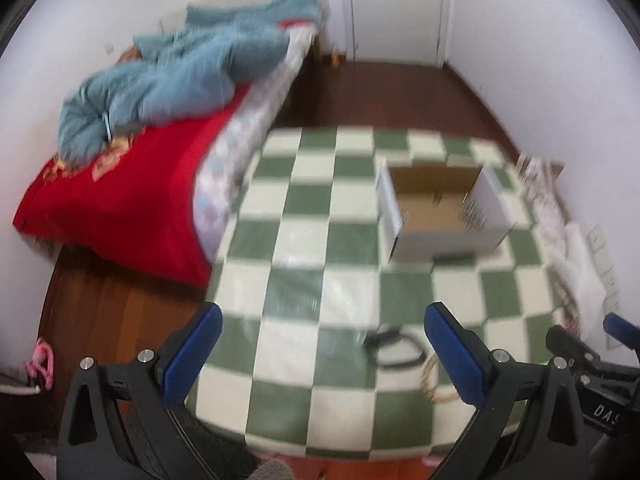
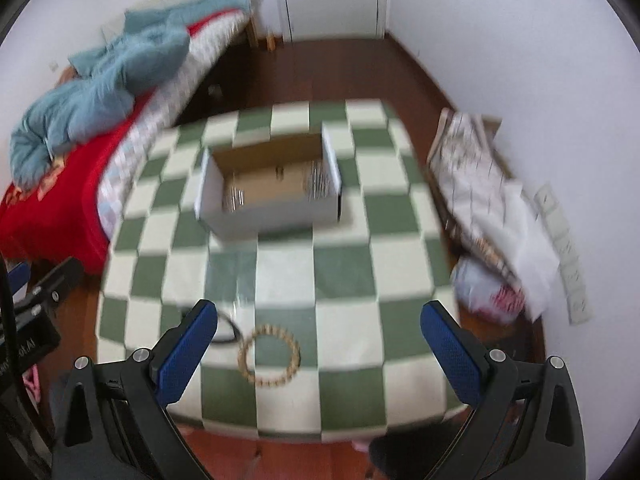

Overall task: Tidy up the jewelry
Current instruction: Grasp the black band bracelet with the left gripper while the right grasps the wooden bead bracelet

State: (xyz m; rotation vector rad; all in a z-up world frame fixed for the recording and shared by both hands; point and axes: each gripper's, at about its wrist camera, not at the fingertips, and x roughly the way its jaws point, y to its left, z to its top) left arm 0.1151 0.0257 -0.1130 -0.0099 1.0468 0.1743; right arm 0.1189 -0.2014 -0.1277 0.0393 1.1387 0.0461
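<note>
The letters "DAS" are read on the black body of the right gripper (image 1: 618,330) where it enters the left wrist view; other printing on the left gripper's body in the right wrist view is too blurred to be made out. A beaded bracelet (image 2: 269,356), pale tan and ring-shaped, is seen lying flat at the near edge of the green-and-cream checked tabletop (image 2: 344,276), between the right gripper's (image 2: 319,346) spread blue pads. Just beside it, to its left, a black band (image 1: 396,350) is laid in a loop. Farther back on the tabletop an open white box (image 2: 272,208) with a brown cardboard inside is set. The left gripper (image 1: 323,348) is likewise held wide apart and empty. A bed (image 1: 132,196) with a red cover is seen at left.
</note>
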